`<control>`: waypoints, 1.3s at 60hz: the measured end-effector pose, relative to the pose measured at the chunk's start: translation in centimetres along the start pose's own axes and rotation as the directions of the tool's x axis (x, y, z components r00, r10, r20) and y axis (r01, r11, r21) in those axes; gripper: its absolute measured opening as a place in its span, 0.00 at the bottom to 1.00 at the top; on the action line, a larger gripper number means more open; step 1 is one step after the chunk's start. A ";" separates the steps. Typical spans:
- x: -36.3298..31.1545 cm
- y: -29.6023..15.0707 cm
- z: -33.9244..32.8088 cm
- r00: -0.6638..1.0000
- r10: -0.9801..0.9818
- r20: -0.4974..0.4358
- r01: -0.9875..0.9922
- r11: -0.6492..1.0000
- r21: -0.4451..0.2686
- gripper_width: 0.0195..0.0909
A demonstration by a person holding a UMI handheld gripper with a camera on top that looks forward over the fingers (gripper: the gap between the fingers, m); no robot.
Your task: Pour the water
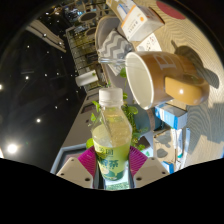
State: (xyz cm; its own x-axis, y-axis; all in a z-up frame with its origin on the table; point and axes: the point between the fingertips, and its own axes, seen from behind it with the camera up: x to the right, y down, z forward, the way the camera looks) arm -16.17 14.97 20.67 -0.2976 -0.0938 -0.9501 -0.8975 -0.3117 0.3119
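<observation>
A plastic bottle [112, 135] with a white cap and a green label is seen clamped between the two fingers of the gripper [112, 168], whose pink pads press on its lower body at either side. The bottle's long axis runs straight ahead along the fingers, so that the cap points away from the gripper toward the mug [165, 78].

The mug, tan with a white inside, is seen just beyond and to the right of the cap, its open mouth turned toward the bottle's top. The whole scene appears strongly tilted in this view, which suggests that the gripper is rolled over, though how far cannot be told. Whether the cap is on tight or loosened cannot be made out, and no water is seen leaving the bottle.

The coming move is judged to turn on one relation: the bottle's neck lies near the mug's rim but slightly to its left, so the mouth must be brought over the opening before pouring is possible.

Behind the mug, boxes [135, 20] and other clutter are visible, too indistinct to name.
</observation>
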 end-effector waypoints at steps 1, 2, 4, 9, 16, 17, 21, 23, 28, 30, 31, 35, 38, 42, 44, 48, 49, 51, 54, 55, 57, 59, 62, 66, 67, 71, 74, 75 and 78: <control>-0.2 0.2 -0.1 0.999 -0.035 -0.010 0.035 0.999 -0.002 0.28; -0.4 0.3 -0.3 0.997 -0.069 -0.018 0.069 0.998 -0.004 0.28; -1.3 0.6 -1.0 0.991 -0.135 -0.024 0.134 0.991 -0.011 0.28; -3.6 0.9 -1.9 0.946 -0.321 -0.050 0.320 0.947 -0.015 0.28; -8.1 -0.9 -4.7 0.798 -0.595 -0.096 0.600 0.800 0.021 0.29; -8.7 -1.3 -5.1 0.766 -0.633 -0.109 0.639 0.769 0.028 0.29; -10.9 -3.5 -7.2 0.631 -0.759 -0.163 0.773 0.633 0.046 0.29; -11.8 -4.6 -8.4 0.559 -0.808 -0.184 0.826 0.561 0.051 0.29; -12.8 -8.3 -9.9 0.354 -0.895 -0.271 0.933 0.358 0.035 0.29; -13.0 -10.1 -11.6 0.266 -0.915 -0.303 0.962 0.274 0.018 0.29; -12.8 -11.1 -11.6 0.221 -0.919 -0.326 0.972 0.233 0.003 0.29; -11.8 -15.1 -13.1 0.040 -0.918 -0.395 0.995 0.072 -0.066 0.29; -10.7 -18.1 -14.4 -0.077 -0.902 -0.424 0.992 -0.027 -0.122 0.29; -8.9 -21.1 -15.4 -0.185 -0.877 -0.444 0.975 -0.108 -0.192 0.29; -7.0 -23.2 -16.3 -0.215 -0.869 -0.445 0.968 -0.128 -0.218 0.29; -4.8 -25.3 -16.9 -0.232 -0.867 -0.440 0.957 -0.122 -0.265 0.29; -4.2 -25.7 -17.0 -0.232 -0.869 -0.436 0.955 -0.118 -0.272 0.29; -2.7 -26.6 -17.0 -0.229 -0.873 -0.431 0.952 -0.109 -0.285 0.29; -1.2 -27.5 -17.7 -0.234 -0.877 -0.420 0.945 -0.105 -0.309 0.29; -0.8 -27.7 -17.8 -0.237 -0.877 -0.417 0.943 -0.104 -0.316 0.29; 0.5 -28.2 -17.5 -0.244 -0.879 -0.410 0.937 -0.104 -0.335 0.29; 1.4 -28.4 -17.8 -0.248 -0.881 -0.402 0.931 -0.102 -0.350 0.29; 2.5 -28.8 -18.1 -0.251 -0.883 -0.396 0.928 -0.103 -0.358 0.29; 4.0 -29.2 -18.2 -0.258 -0.885 -0.389 0.921 -0.103 -0.376 0.29; 4.3 -29.3 -18.4 -0.260 -0.884 -0.388 0.919 -0.104 -0.380 0.29; 4.8 -29.2 -18.6 -0.266 -0.886 -0.379 0.921 -0.118 -0.370 0.29; 4.8 -29.1 -18.6 -0.271 -0.887 -0.374 0.920 -0.124 -0.372 0.30; 4.8 -29.1 -18.7 -0.270 -0.887 -0.373 0.920 -0.123 -0.373 0.30; 4.8 -29.2 -18.6 -0.267 -0.888 -0.374 0.921 -0.121 -0.371 0.35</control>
State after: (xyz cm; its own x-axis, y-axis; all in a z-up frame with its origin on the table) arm 14.62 6.03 6.81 0.9983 -0.0517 -0.0262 -0.0447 -0.3991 -0.9158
